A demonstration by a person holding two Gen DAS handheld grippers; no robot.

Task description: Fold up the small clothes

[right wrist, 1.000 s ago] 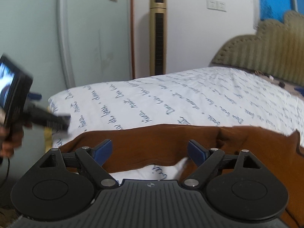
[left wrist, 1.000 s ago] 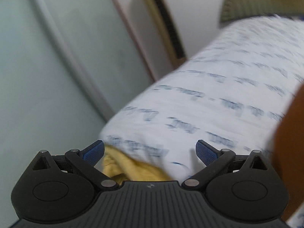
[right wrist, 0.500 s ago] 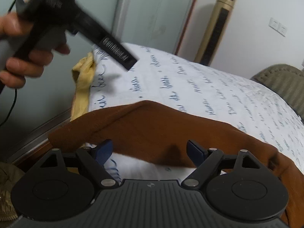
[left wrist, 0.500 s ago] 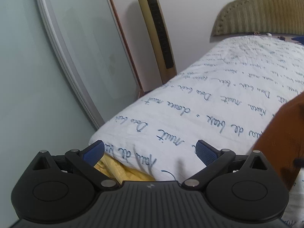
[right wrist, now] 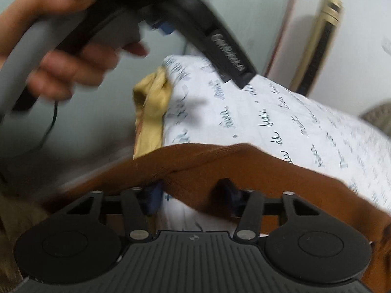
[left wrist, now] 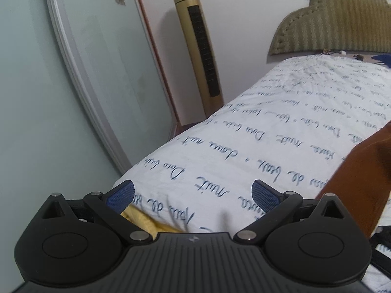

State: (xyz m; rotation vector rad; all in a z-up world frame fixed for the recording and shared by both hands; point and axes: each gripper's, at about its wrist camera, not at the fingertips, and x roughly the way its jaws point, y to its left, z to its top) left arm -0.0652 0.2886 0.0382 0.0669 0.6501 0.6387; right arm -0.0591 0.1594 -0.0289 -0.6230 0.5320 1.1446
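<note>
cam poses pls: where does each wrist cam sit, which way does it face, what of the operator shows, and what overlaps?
Left wrist: on the left gripper, jaws wide open, facing along the white bed sheet toward the gold tower fan.
Right wrist: on the right gripper, jaws around the brown garment; the person's left hand shows, blurred.
Shared: sheet, garment, fan, yellow cloth.

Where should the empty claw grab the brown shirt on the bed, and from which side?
Best guess: the rust-brown cloth garment should be pinched at its near hem, on its left end. The open left claw should come from the left, low over the white script-printed bedsheet. That edge lies thin and flat there. The right claw already straddles the hem; blur hides whether it has closed.
</note>
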